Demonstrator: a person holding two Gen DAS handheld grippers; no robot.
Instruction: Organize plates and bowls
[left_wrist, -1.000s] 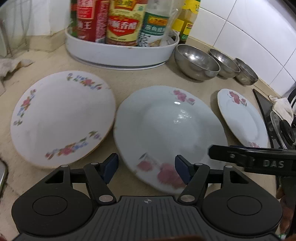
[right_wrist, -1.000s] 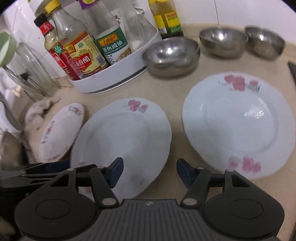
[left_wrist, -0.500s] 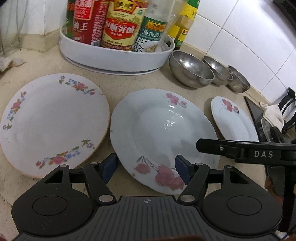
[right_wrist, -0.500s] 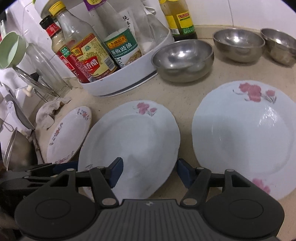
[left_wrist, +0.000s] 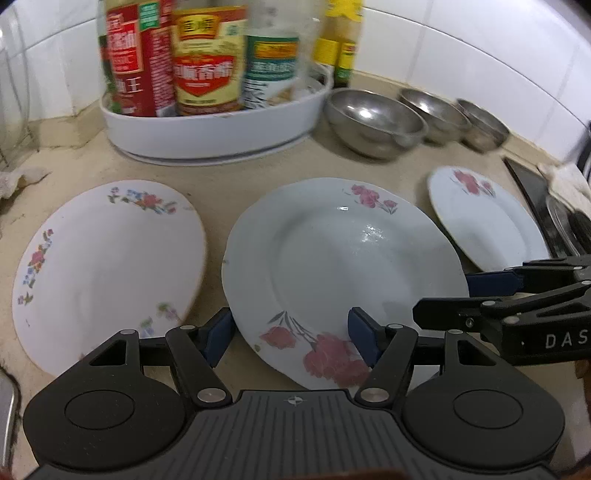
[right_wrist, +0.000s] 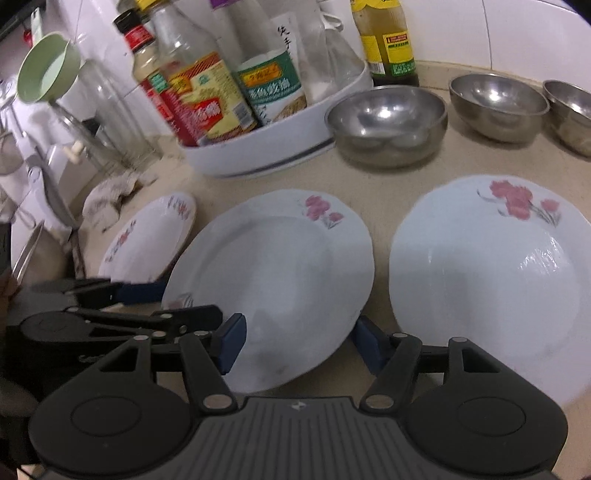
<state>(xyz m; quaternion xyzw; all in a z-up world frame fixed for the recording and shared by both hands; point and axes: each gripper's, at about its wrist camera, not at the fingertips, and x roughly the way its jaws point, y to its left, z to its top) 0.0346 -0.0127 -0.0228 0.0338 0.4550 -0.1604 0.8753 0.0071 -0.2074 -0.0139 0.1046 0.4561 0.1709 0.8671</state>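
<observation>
Three plates lie in a row on the beige counter. The middle pale-blue plate with pink flowers (left_wrist: 343, 266) (right_wrist: 273, 284) is closest. A white plate with small flowers (left_wrist: 107, 266) (right_wrist: 147, 236) lies to its left, and another pink-flowered plate (left_wrist: 487, 225) (right_wrist: 495, 273) to its right. Three steel bowls (left_wrist: 373, 120) (right_wrist: 388, 123) stand behind. My left gripper (left_wrist: 290, 338) is open at the middle plate's near rim. My right gripper (right_wrist: 297, 341) is open, its fingers on either side of the same plate's near edge.
A white tray (left_wrist: 221, 129) (right_wrist: 280, 140) of sauce bottles stands at the back against the tiled wall. A rag (right_wrist: 114, 195) and glass jars (right_wrist: 107, 118) are at far left. A stove edge (left_wrist: 535, 206) and a cloth (left_wrist: 565, 181) are at right.
Both grippers moved lower and closer to the middle plate. The right gripper shifted left, so its fingers now flank that plate's near edge.
</observation>
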